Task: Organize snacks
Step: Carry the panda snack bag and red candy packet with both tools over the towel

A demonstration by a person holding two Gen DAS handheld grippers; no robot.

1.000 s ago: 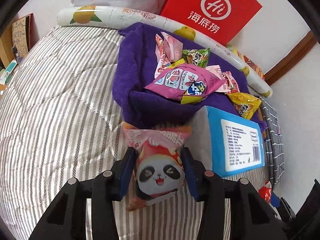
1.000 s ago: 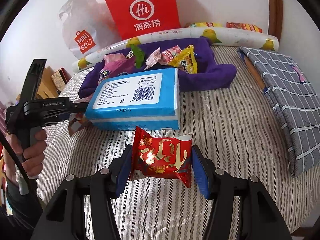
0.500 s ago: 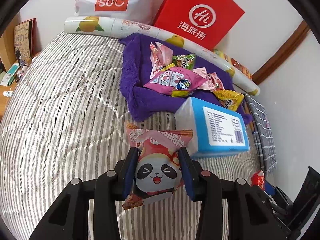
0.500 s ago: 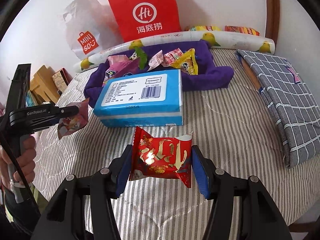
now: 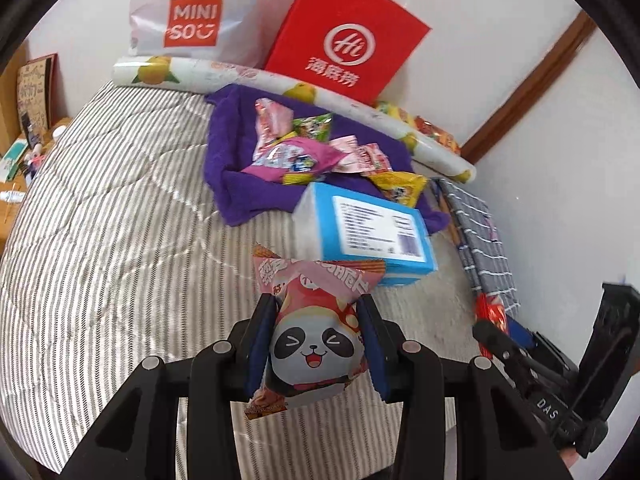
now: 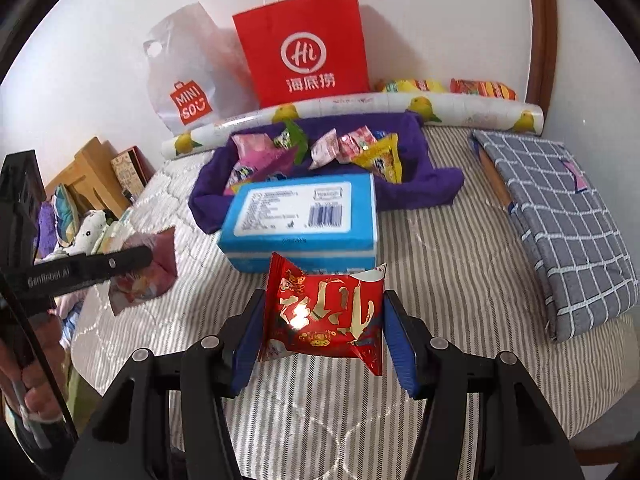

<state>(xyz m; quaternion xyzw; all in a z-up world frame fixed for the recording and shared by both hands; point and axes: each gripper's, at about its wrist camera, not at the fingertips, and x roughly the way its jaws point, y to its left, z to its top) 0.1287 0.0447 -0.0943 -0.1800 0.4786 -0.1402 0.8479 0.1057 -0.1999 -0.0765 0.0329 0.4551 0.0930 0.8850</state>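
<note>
Between left gripper point(image 5: 316, 344) pads: panda snack point(image 5: 314, 344).

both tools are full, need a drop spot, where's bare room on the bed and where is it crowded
Free: the striped bed left of the purple towel, and the strip between the blue box and the grey checked cloth. Crowded: the towel, heaped with snacks, with the box tight against its front edge.

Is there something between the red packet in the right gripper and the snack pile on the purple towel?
Yes. The blue rectangular box lies directly between the red foil snack packet, held in the right gripper, and the purple towel.
</note>
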